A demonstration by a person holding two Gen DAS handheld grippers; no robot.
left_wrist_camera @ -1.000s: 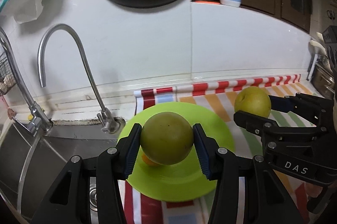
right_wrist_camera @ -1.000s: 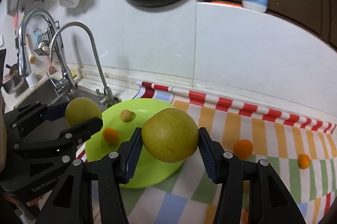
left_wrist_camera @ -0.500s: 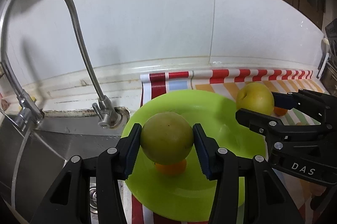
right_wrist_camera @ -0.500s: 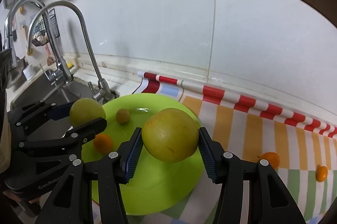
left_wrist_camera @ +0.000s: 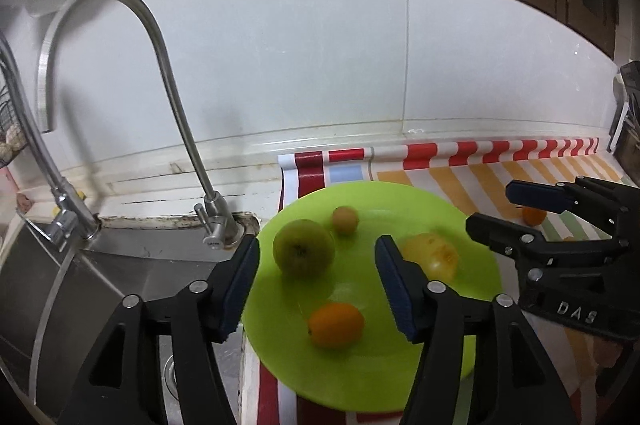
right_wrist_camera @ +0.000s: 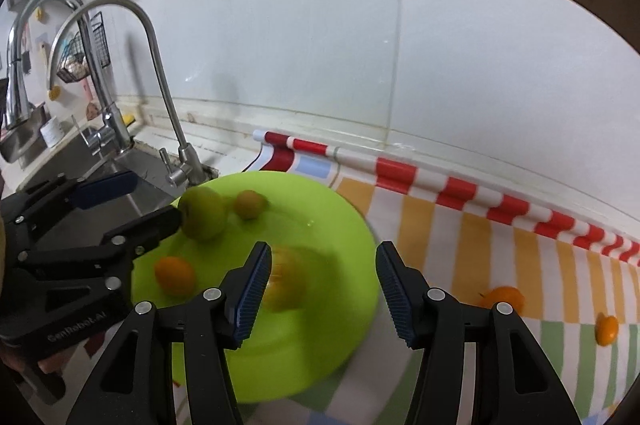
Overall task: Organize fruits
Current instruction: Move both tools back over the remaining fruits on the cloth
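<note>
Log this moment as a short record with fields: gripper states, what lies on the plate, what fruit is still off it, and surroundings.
left gripper: open, holding nothing
right gripper: open, holding nothing
plate: lime green, on the striped cloth beside the sink
on plate: green round fruit, yellow round fruit (blurred), small brownish fruit, small orange fruit
off plate: two small orange fruits on the cloth
behind: curved faucet, white wall

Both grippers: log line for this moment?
left gripper: open | right gripper: open | round green fruit, blurred yellow fruit: on lime-green plastic plate
</note>
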